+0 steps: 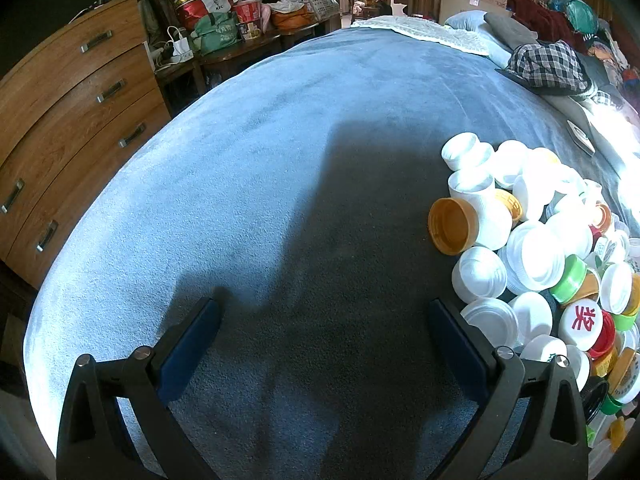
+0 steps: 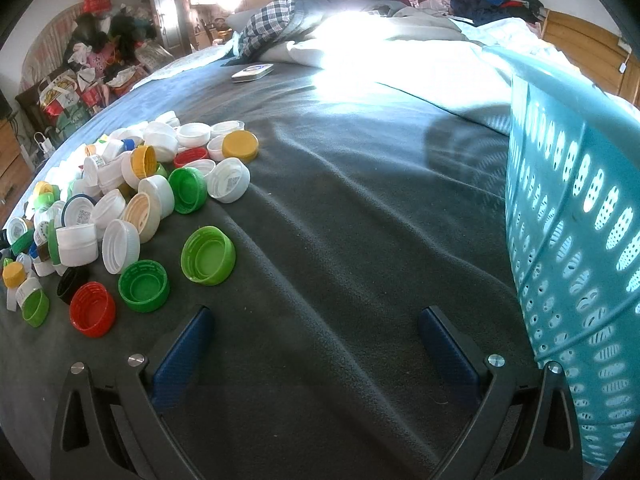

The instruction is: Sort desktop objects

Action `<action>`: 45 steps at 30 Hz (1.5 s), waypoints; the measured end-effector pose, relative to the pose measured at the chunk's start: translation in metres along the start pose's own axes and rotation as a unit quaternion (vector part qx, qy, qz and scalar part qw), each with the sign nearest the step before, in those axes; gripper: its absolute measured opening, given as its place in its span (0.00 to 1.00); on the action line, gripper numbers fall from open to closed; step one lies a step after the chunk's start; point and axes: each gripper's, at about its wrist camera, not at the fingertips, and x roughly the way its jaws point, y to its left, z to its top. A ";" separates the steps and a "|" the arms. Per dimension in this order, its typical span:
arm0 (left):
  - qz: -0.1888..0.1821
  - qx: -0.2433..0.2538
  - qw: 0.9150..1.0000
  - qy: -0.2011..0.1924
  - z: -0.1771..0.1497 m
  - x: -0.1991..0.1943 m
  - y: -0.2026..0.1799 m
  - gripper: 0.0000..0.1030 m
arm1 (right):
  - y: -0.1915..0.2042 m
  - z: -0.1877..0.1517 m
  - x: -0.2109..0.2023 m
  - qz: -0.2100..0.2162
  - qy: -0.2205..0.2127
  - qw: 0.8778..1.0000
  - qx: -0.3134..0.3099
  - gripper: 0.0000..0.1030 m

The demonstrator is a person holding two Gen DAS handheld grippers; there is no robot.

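Now, from the left: wooden chest of drawers with metal handles (image 1: 76,92) at the far edge of the left wrist view, beside a broad blue-grey fleece blanket (image 1: 260,168) spread flat. Left gripper (image 1: 325,320) hovering low over bare blanket, blue-padded fingers spread wide, clasping nothing. Just right of it, a heaped pile of plastic bottle caps (image 1: 536,248), mostly white, round and ribbed, some lying open side up. Among them an orange screw cap (image 1: 454,226) tipped on its edge at the pile's near-left rim, a green one, and a white cap printed with a red character (image 1: 582,318).

Through the right wrist view, the same pile at left, with a red ribbed cap (image 2: 93,309), a dark green cap (image 2: 144,286) and a lime green cap (image 2: 208,255) lying hollow side up, apart from the heap. Right gripper (image 2: 316,326) likewise splayed and empty over dark blanket, near those loose caps. Farther right, a turquoise perforated plastic basket (image 2: 576,216) standing upright, well apart from the caps.
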 end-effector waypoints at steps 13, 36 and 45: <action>-0.003 -0.002 1.000 0.000 -0.002 0.001 -0.003 0.99 | -0.004 -0.001 0.000 0.006 -0.001 1.000 0.006 1.00; -0.091 -0.019 0.993 0.069 0.028 -0.003 0.020 0.98 | 0.000 0.005 0.001 -0.003 0.018 1.000 -0.006 1.00; -0.139 0.124 0.981 -0.048 -0.056 -0.111 -0.048 0.99 | 0.000 0.003 0.000 0.010 0.018 0.999 -0.027 1.00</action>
